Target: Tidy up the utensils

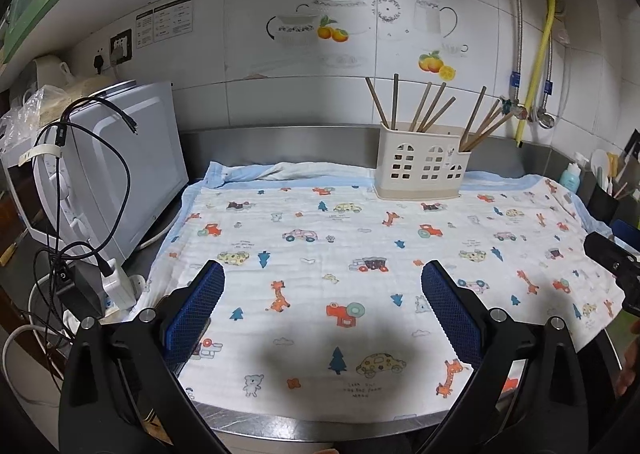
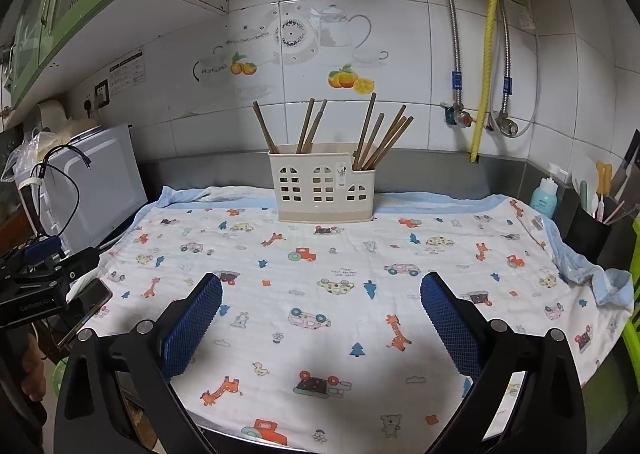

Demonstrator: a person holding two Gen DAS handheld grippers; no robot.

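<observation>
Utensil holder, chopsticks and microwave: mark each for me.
utensil holder [image 2: 320, 190], right wrist view, front wall.
chopsticks [image 2: 366, 134], right wrist view, shaft of the tallest stick.
microwave [image 1: 132, 158], left wrist view, side panel.

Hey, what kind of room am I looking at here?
Most likely a home kitchen counter: a cream plastic utensil holder full of brown wooden chopsticks, a white microwave oven, and a white tiled wall with exposed pipes.

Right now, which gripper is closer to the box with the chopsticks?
Probably the right gripper: the cream holder sits straight ahead between its open fingers. From the left gripper, also open and empty, the holder stands off to the right.
</observation>
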